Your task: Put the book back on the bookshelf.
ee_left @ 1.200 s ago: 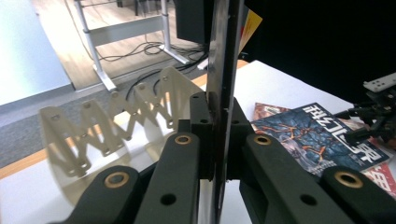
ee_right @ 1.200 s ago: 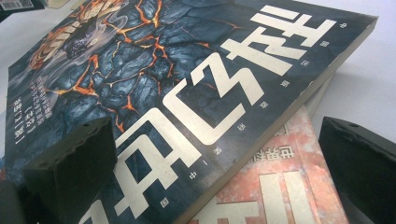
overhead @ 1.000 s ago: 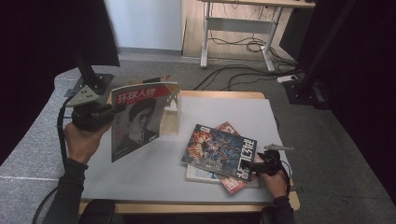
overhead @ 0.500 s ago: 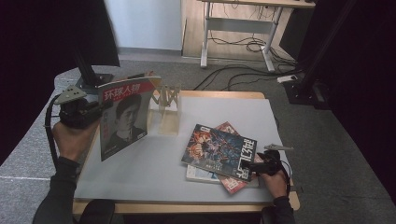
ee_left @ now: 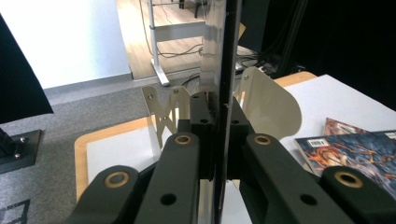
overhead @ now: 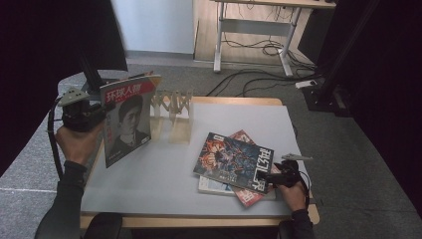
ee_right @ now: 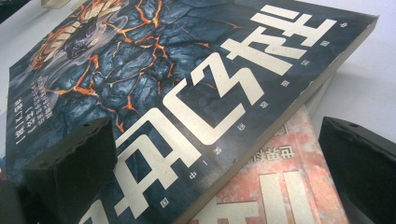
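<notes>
Left gripper (overhead: 97,117) is clamped on the portrait magazine (overhead: 127,119), held upright off the table's left edge, just left of the slotted rack (overhead: 171,107). Risk: thin spine pinch, so the magazine sags or swings and clips a rack divider instead of entering a slot. Right gripper (overhead: 276,177) is unclenched, jaws straddling the dark magazine (overhead: 234,162) on the stack; a nudge could slide that stack.

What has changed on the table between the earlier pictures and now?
The left gripper, shut on the portrait magazine, carried it leftward, away from the wooden rack toward the table's left edge, still upright. The right gripper stayed open at the stack of magazines, which did not move.
</notes>
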